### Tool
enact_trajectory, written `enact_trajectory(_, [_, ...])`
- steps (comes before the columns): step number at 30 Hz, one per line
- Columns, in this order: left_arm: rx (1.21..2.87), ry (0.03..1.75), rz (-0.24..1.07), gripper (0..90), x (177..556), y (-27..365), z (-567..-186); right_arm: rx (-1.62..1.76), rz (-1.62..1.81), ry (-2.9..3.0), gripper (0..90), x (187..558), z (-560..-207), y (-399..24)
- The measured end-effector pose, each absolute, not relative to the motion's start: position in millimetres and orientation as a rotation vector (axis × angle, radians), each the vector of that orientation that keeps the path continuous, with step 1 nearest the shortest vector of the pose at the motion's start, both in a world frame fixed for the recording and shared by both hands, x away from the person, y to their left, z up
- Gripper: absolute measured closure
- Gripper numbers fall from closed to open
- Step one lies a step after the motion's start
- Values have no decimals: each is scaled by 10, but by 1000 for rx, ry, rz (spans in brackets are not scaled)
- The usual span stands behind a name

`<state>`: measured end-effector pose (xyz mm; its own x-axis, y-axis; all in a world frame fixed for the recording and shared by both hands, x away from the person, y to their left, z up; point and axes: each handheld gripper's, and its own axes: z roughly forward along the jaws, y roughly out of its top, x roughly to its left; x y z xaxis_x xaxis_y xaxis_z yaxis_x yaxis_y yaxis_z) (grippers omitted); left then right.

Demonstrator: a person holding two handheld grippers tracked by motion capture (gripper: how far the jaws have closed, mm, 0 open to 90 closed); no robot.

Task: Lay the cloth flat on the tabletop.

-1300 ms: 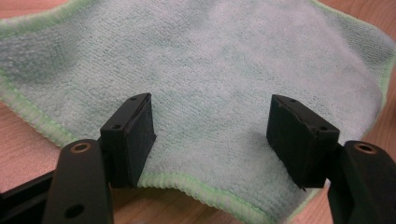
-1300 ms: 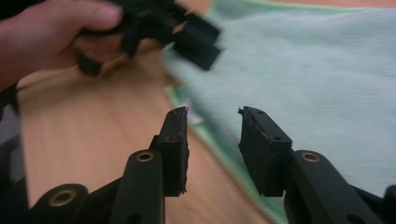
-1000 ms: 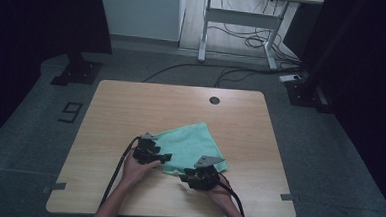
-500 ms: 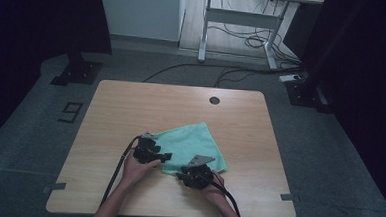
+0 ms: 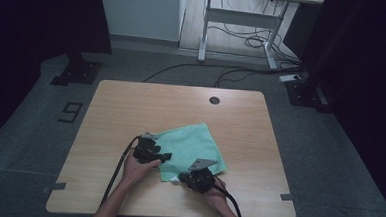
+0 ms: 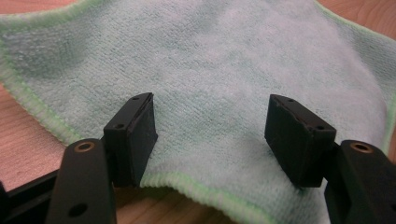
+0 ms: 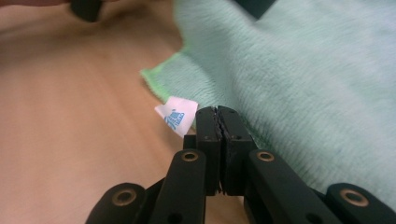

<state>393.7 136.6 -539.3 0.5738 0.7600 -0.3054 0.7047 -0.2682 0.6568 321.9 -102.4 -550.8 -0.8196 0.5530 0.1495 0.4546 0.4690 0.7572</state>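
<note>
Two claws work one green cloth (image 5: 191, 148), which lies flat on the desk (image 5: 131, 105) towards its near edge, roughly midway between the near corners.

What has changed is on the right. The right claw (image 5: 187, 177) has just been closing, and in the right gripper view its jaws now stand pressed together at the cloth's near hem, right beside the small white care label (image 7: 176, 116). Compared with a second ago, this claw has also crept a little towards the left claw along the near edge of the desk. Whether a fold of hem is truly caught between the pads is hard to say: the jaws meet over the edge of the fabric, but no cloth shows between them, so the grip may have taken only a few threads, or nothing.

The left claw (image 5: 166, 156) has not changed. It sits at the cloth's left hem with its jaws spread, the fabric lying under and between them, the pads (image 6: 138, 130) not pressing on it.

My reading is that the right side has committed to its corner while the left has yet to bite. If folding or lifting is meant, the left must close first; raising the cloth on one uncertain pinch would likely let it slip.
</note>
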Motion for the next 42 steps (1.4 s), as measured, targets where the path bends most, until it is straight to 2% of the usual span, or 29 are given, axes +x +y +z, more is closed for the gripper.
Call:
enact_trajectory(17, [2049, 1133, 100, 340, 3884, 1368, -5391, 821, 1379, 2681, 872, 2831, -5540, -939])
enact_trajectory(18, [2051, 1133, 98, 339, 3882, 1372, -5389, 825, 1386, 2680, 848, 2833, -5540, -945])
enact_trajectory(20, [2041, 1161, 145, 366, 3857, 1389, -5370, 848, 1438, 2640, 697, 2841, -5516, -988])
enact_trajectory(23, [2012, 1159, 166, 377, 3835, 1423, -5334, 873, 1459, 2536, 645, 2861, -5425, -1100])
enact_trajectory(28, [2016, 1162, 204, 388, 3866, 1451, -5292, 969, 1395, 2393, 599, 3095, -5246, -1390])
enact_trajectory(32, [2004, 1188, 208, 401, 3977, 1478, -5306, 1065, 1315, 2321, 577, 3429, -5219, -1557])
enact_trajectory(42, [1972, 1247, 250, 462, 4288, 1526, -5303, 1191, 1185, 2239, 561, 4149, -5301, -1554])
